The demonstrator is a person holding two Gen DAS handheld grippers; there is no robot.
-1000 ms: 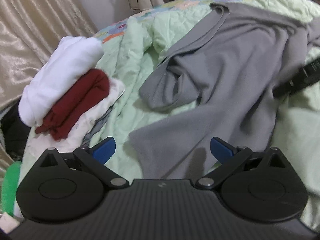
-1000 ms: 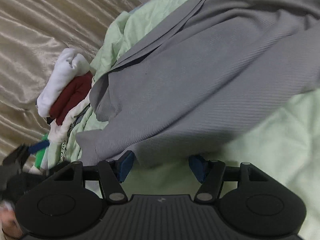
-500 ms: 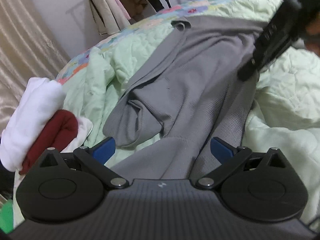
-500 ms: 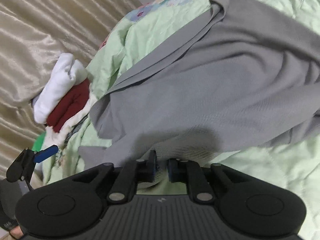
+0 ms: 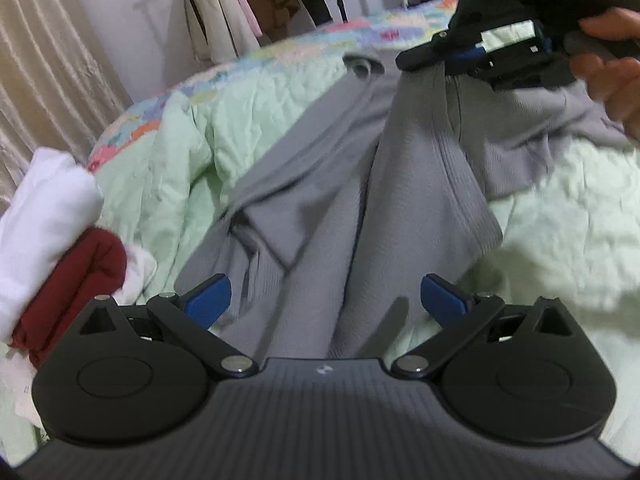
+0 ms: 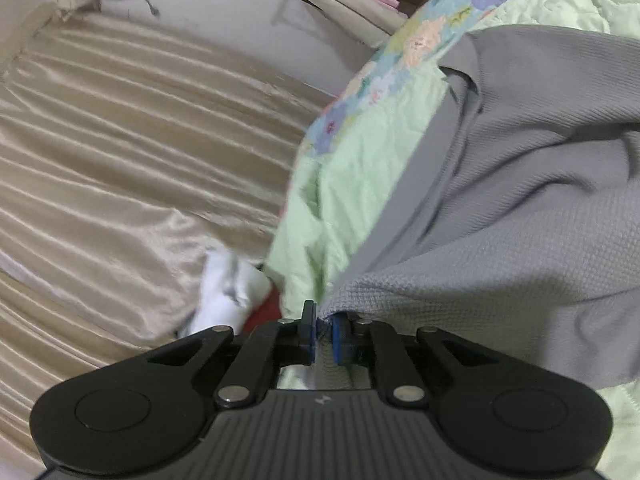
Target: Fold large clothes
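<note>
Right arm: I see my right gripper (image 6: pixel 323 336) raised, held far right above the bed in the left wrist view (image 5: pixel 460 54).
Left arm: my left gripper (image 5: pixel 324 298) low, near edge, over the cloth.
Count: one grey garment (image 5: pixel 360 184), one green quilt (image 5: pixel 560 232), one pile of white and red clothes (image 5: pixel 56 232) at left.
Right jaws: pinched together on the garment's edge.
Left jaws: wide apart, holding nothing.
Garment: draped across the quilt, one edge lifted.

The left wrist view looked low across the bed (image 5: pixel 560 208) toward the far clothes rack; the right, seemingly higher, faced left. Both shared the grey garment (image 5: pixel 360 184) (image 6: pixel 520 200).
</note>
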